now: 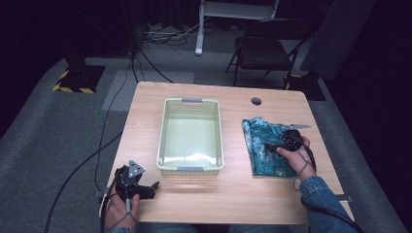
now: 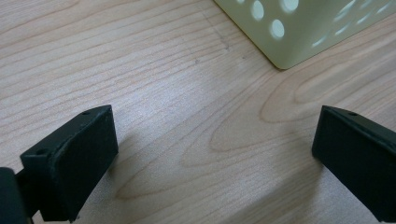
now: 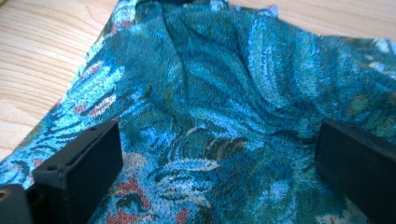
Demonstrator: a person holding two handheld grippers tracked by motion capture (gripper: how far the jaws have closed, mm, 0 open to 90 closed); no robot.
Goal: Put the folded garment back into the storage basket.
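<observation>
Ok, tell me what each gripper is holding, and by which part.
Nothing is held. The right gripper sits open over the blue cloth; the left gripper is open above the table.

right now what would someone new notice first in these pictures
The eye goes first to the teal patterned cloth lying rumpled on the right of the wooden table, with the right tongs open just over it, jaws spread to either side of its folds. Next comes the pale green perforated basket at the table's middle, with nothing in it. The left tongs sit open near the front left edge, over bare wood.
</observation>
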